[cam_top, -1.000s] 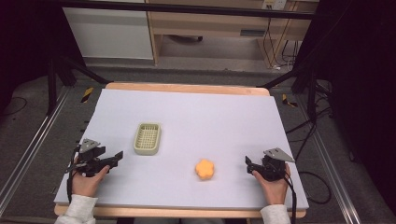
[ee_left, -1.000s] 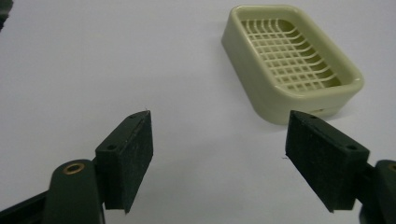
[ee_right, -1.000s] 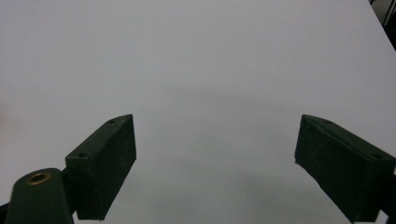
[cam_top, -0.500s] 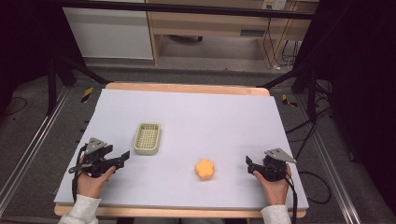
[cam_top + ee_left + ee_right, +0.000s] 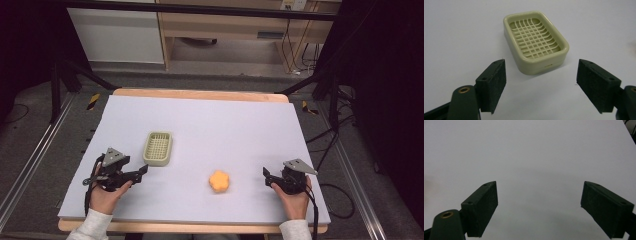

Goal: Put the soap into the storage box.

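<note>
White tabletop (image 5: 225, 125). My left gripper (image 5: 541, 87) gapes wide and empty just short of the pale green slotted plastic soap dish (image 5: 536, 41); likely light, rigid, slick, so clamp its long walls. Right gripper (image 5: 540, 207) wide, empty.

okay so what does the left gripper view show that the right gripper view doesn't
Left gripper view: a pale green soap dish with a lattice bottom sits on the table just ahead of the open left gripper, with nothing in it.

Right gripper view: the open right gripper faces bare table, with dark floor past the table edge at the top right corner.

Both: two black jaws spread wide, holding nothing, over the same pale tabletop.
</note>
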The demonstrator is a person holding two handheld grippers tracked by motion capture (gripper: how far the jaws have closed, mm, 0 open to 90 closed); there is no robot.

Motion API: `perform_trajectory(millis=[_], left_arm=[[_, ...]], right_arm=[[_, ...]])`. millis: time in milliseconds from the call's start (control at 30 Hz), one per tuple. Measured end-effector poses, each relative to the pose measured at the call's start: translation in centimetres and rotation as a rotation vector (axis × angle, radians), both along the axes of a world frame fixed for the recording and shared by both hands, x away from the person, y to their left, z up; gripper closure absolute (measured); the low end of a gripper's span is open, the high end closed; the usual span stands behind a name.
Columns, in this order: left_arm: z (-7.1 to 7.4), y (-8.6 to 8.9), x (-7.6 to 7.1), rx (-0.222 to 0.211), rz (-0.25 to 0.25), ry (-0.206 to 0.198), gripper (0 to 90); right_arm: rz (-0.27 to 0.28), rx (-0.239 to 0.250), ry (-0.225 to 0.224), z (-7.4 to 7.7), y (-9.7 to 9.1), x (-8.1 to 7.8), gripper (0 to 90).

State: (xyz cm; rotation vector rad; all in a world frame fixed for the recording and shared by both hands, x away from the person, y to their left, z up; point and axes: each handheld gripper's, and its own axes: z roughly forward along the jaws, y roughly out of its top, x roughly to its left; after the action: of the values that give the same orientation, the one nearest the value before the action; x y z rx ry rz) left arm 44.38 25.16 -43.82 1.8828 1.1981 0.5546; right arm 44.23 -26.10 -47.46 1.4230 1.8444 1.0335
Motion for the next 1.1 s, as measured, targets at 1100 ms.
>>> perform_trajectory(millis=[1100], left_arm=[[2.0,-6.6,0.4,0.084,-0.184,-0.005,20.4]], right_arm=[[-0.005,-0.002,-0.011,0.1,-0.1,0.0,13.9]])
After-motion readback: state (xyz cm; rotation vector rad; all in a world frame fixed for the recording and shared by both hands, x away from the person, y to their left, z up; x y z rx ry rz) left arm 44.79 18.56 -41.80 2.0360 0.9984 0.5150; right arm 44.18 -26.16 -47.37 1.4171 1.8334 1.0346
